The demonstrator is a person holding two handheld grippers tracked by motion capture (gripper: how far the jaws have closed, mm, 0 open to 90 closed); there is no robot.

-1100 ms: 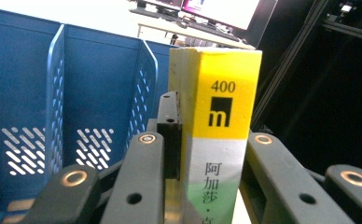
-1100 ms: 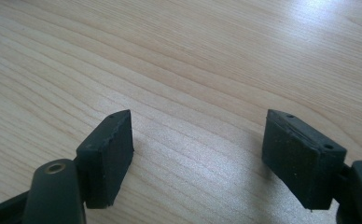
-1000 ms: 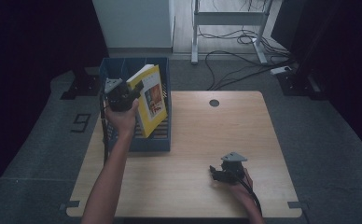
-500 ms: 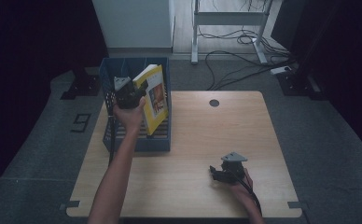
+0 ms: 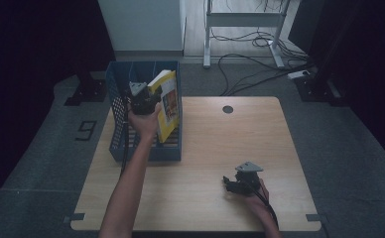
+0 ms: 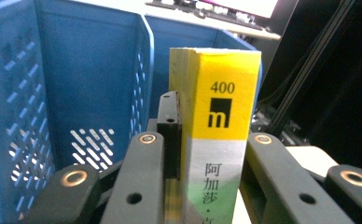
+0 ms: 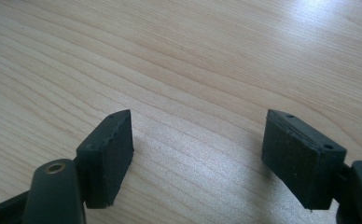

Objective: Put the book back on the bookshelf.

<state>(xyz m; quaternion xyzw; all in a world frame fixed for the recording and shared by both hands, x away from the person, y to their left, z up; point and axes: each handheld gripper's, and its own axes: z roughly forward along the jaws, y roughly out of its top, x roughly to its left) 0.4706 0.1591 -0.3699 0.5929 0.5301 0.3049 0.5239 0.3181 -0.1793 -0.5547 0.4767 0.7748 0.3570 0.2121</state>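
Left gripper (image 5: 143,99) jaws pinching a yellow book (image 5: 166,104) by its spine, book upright and tilted over the blue crate (image 5: 146,148) at the desk's (image 5: 205,148) left edge, right gripper (image 5: 240,183) resting near the desk's front right corner, jaws spread apart over bare wood.

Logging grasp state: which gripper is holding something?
The left gripper: its fingers clamp the yellow book over the blue bin. The right gripper is open, empty.
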